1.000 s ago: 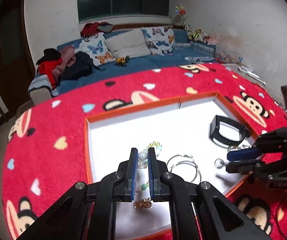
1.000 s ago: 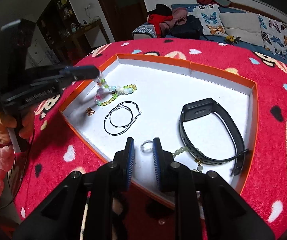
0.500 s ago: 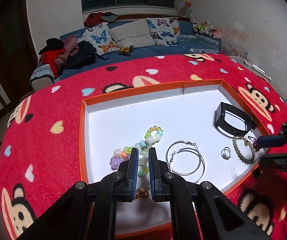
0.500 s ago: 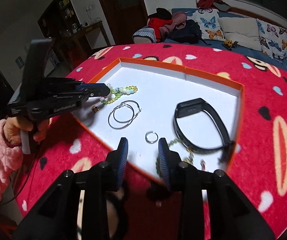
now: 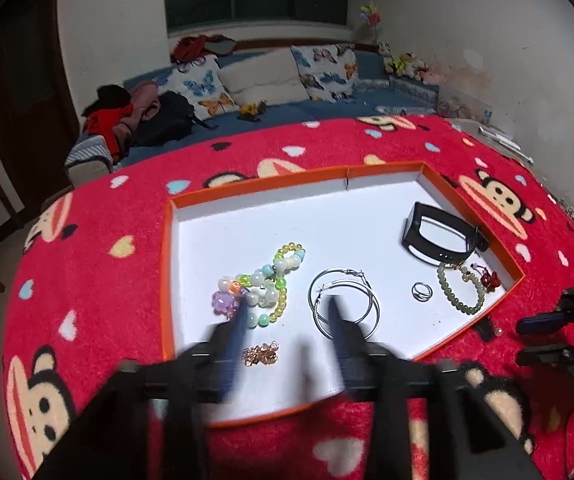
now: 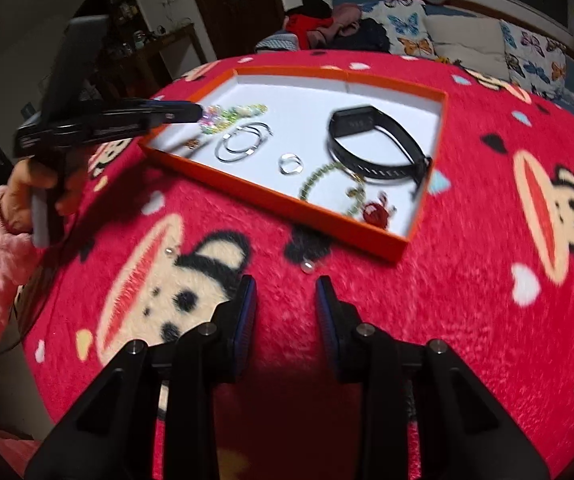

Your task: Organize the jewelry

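Note:
An orange-rimmed white tray (image 5: 255, 182) holds a colourful bead bracelet (image 5: 267, 284), two silver hoops (image 5: 343, 304), a silver ring (image 5: 421, 291), a green bead bracelet (image 5: 461, 288), a black wristband (image 5: 441, 236) and a gold charm (image 5: 261, 354). My left gripper (image 5: 287, 312) is blurred over the tray's near side. Its jaws are opening with nothing between them, and the bead bracelet lies just past its left finger. My right gripper (image 6: 285, 286) hangs open over the red cloth outside the tray (image 6: 271, 196), empty. A small pearl (image 6: 307, 266) lies just ahead of it.
A red monkey-print cloth (image 6: 467, 280) covers the round table. Another small bead (image 6: 171, 252) rests on the cloth to the left. A pink-sleeved hand (image 6: 27, 184) holds the left gripper. A sofa with cushions (image 5: 263, 80) stands behind the table.
The left gripper's jaws have spread and the colourful bead bracelet now lies loose in the tray. The right gripper has drawn back from the ring, out of the tray, with its jaws wider apart.

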A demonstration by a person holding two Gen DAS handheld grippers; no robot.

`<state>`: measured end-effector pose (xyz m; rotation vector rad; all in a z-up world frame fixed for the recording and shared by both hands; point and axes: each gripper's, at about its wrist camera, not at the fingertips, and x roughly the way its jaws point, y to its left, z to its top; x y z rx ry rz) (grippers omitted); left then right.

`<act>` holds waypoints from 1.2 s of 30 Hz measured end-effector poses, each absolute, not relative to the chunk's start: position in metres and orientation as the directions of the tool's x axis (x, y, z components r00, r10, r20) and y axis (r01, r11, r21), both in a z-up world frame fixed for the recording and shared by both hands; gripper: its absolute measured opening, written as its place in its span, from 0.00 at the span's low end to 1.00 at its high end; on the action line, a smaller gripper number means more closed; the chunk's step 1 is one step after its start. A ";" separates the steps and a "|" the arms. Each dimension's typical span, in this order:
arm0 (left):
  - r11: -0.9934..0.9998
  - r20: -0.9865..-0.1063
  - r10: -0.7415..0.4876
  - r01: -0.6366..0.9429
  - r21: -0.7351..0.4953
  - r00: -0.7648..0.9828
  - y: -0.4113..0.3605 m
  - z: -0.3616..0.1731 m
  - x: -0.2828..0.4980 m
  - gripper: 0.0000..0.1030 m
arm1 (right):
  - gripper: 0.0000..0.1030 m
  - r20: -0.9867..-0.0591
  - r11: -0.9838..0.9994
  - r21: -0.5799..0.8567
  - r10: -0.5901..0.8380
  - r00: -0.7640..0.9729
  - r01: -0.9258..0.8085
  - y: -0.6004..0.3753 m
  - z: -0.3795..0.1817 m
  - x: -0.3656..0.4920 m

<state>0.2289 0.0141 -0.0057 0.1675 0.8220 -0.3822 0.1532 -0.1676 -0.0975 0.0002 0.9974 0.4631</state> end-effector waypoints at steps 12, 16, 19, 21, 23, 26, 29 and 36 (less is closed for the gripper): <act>0.885 -0.731 -0.323 0.465 -0.008 0.601 0.003 0.006 0.159 0.55 | 0.24 -0.812 0.927 0.212 0.343 0.472 -0.308 -0.163 -0.107 0.171; 0.863 -0.750 -0.351 0.505 -0.026 0.561 -0.008 -0.002 0.137 0.55 | 0.24 -0.813 0.942 0.177 0.303 0.497 -0.285 -0.155 -0.107 0.173; 0.840 -0.765 -0.371 0.542 -0.035 0.527 -0.020 -0.012 0.122 0.53 | 0.24 -0.814 0.950 0.130 0.266 0.516 -0.285 -0.150 -0.107 0.172; 0.827 -0.774 -0.376 0.562 -0.032 0.510 -0.026 -0.018 0.114 0.51 | 0.22 -0.813 0.952 0.109 0.251 0.525 -0.286 -0.149 -0.107 0.170; 0.818 -0.780 -0.379 0.575 -0.031 0.497 -0.032 -0.024 0.111 0.50 | 0.16 -0.814 0.953 0.101 0.244 0.527 -0.284 -0.151 -0.106 0.170; 0.809 -0.788 -0.388 0.586 -0.043 0.478 -0.038 -0.030 0.109 0.48 | 0.12 -0.817 0.955 0.099 0.239 0.524 -0.281 -0.157 -0.106 0.167; 0.800 -0.797 -0.395 0.597 -0.055 0.456 -0.042 -0.035 0.110 0.45 | 0.10 -0.820 0.956 0.092 0.231 0.523 -0.279 -0.161 -0.106 0.163; 0.795 -0.814 -0.390 0.604 -0.060 0.431 -0.045 -0.043 0.116 0.39 | 0.13 -0.819 0.950 0.107 0.252 0.515 -0.294 -0.167 -0.106 0.160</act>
